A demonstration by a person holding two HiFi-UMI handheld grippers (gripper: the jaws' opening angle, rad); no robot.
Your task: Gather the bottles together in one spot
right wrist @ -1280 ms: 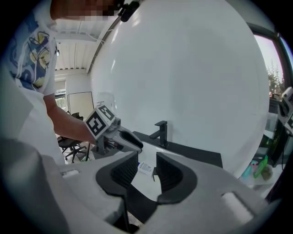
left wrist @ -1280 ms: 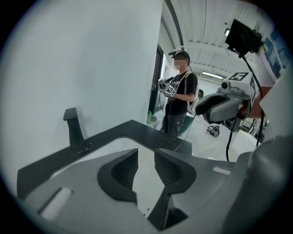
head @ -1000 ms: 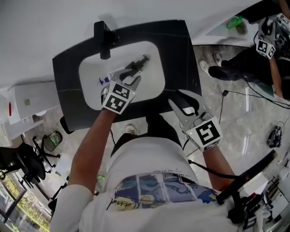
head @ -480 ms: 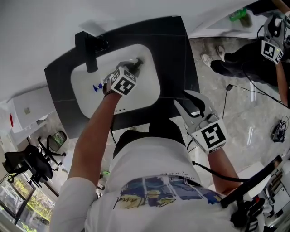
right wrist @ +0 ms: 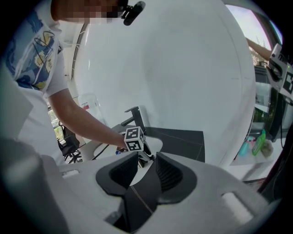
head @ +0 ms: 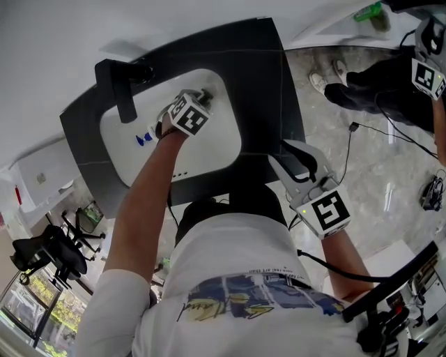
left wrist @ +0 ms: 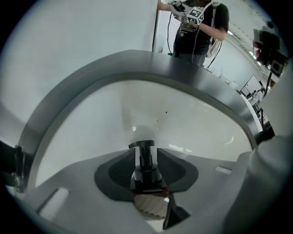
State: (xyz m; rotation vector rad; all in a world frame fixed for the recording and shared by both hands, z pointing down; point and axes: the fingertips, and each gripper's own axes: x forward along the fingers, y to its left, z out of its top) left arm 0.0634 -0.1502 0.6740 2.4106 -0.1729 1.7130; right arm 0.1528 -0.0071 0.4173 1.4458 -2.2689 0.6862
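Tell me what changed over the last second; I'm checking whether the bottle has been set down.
The left gripper sank deeper into the white sink basin with the black-pump bottle; its jaws have just been opening, the bottle between them. The right gripper stayed open and empty; the black faucet is unmoved.

We are seeing a white sink (head: 219,148) in a black counter (head: 268,77), with a black tap (head: 115,87) at the upper left. A black pump top (left wrist: 144,155) is showing against the white. A small blue cap (head: 144,138) is showing near the tap. The shirt (head: 230,251) is showing white with a blue picture, and a green bottle (head: 369,12) is showing at the upper right.
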